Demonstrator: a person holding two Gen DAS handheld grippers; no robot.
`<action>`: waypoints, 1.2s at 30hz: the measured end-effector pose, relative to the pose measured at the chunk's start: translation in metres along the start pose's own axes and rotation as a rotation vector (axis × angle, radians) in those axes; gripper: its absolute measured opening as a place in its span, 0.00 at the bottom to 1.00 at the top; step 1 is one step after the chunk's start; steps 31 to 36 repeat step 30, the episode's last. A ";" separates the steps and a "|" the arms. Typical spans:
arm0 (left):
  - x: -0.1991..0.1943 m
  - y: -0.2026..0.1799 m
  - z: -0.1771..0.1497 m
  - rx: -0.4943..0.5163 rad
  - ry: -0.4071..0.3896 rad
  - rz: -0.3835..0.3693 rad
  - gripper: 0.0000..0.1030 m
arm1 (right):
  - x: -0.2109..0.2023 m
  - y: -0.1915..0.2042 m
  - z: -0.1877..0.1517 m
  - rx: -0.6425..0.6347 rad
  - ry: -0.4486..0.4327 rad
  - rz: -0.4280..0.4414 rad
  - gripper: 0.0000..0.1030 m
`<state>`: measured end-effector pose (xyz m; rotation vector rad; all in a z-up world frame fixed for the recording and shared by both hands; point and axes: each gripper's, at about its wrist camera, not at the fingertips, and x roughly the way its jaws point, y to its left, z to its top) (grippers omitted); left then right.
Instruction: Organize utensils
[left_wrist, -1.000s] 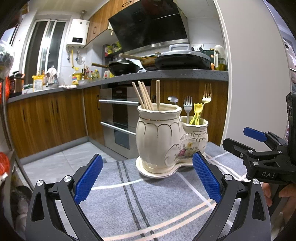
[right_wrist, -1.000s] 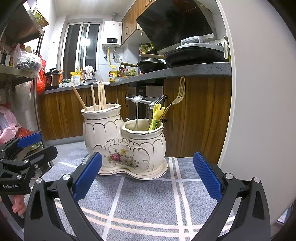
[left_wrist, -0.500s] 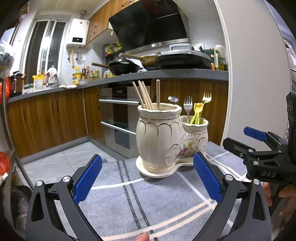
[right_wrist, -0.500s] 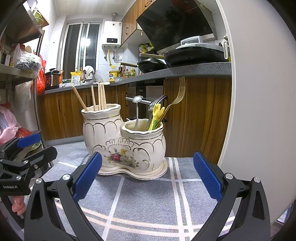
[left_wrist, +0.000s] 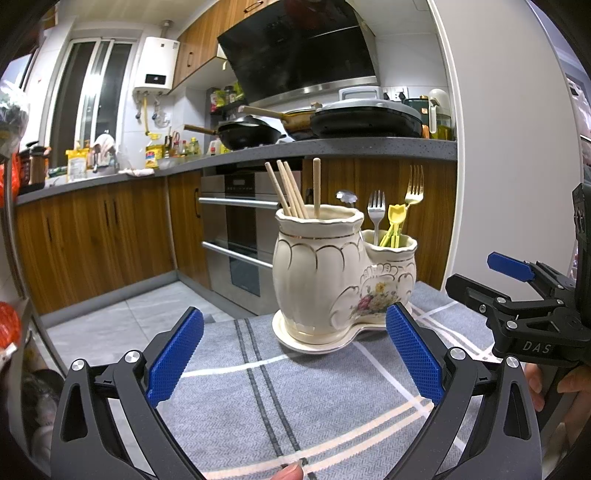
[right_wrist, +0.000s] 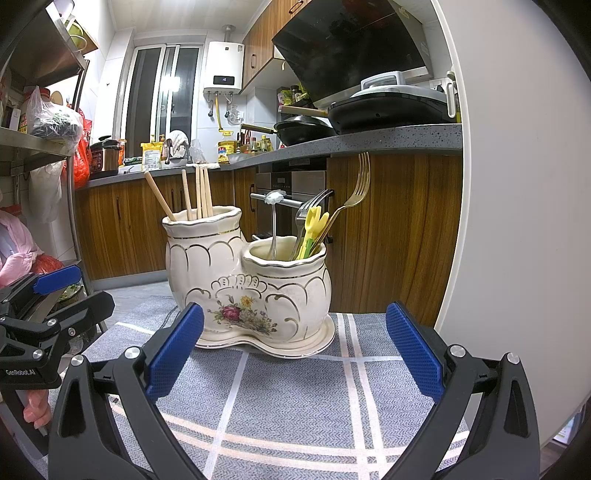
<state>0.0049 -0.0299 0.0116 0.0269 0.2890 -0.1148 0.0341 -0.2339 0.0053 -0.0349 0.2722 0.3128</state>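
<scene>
Left gripper (left_wrist: 294, 353): I hold it low over the grey checked cloth (left_wrist: 266, 398), pads spread wide, nothing between them.
Right gripper (right_wrist: 294, 353): same posture, pads apart and empty.
Holder (right_wrist: 251, 284): the cream two-pot ceramic holder stands upright on the cloth, just ahead of both grippers and touching neither.
Tall pot: wooden chopsticks (left_wrist: 291, 190) only.
Short pot: silver fork (left_wrist: 375, 214), gold fork (right_wrist: 354, 192), yellow utensils (right_wrist: 314, 230), one ornate-topped handle (right_wrist: 275, 221).
Progress: I judge sorting complete or nearly so; I see no loose utensil on the cloth.
Remaining: possibly nothing; I cannot confirm beyond these views.
</scene>
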 end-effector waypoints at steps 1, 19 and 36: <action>0.000 0.000 0.000 -0.002 0.000 0.001 0.95 | 0.000 0.000 0.000 0.000 0.000 0.000 0.95; -0.001 0.001 0.000 -0.003 -0.001 0.002 0.95 | 0.000 0.000 0.000 0.000 0.000 0.000 0.95; -0.003 0.003 -0.002 -0.004 0.002 0.012 0.95 | 0.000 0.000 0.000 0.000 0.000 0.000 0.95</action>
